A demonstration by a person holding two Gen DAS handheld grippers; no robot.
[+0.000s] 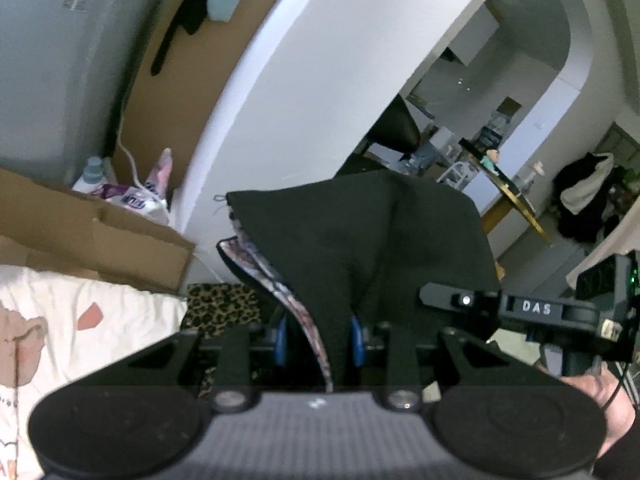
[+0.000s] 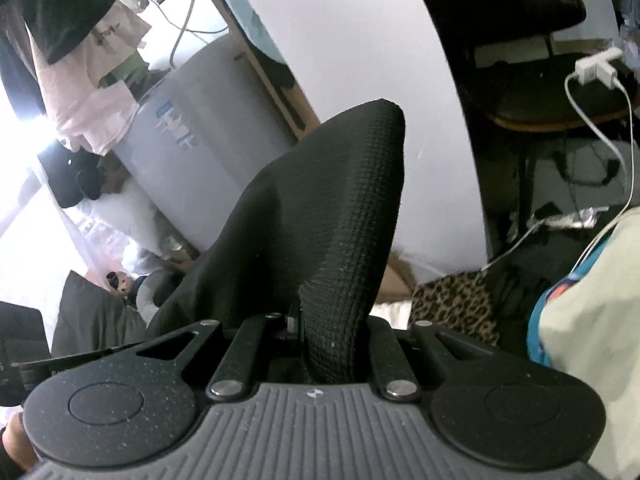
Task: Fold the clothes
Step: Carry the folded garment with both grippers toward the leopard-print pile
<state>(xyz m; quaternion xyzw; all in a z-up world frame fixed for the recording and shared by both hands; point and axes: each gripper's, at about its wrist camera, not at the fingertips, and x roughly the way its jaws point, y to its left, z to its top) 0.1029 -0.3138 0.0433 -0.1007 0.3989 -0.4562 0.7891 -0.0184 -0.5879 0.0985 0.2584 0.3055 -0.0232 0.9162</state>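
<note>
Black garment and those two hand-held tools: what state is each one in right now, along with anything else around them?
Left tool: shut on the black garment.
Right tool: shut on the black garment.
Black garment: lifted, bunched, patterned inner side showing at one edge.
Cardboard box: open, flaps out.
White charger: cable plugged in.

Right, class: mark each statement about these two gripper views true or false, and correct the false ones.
1. The left gripper is shut on black cloth. True.
2. The right gripper is open and holds nothing. False: it is shut on the black cloth.
3. A patterned lining shows along the cloth's edge in the left view. True.
4. The cloth lies flat on a table. False: it rises in peaks from both grippers.
5. A leopard-print fabric shows in the right view. True.
</note>
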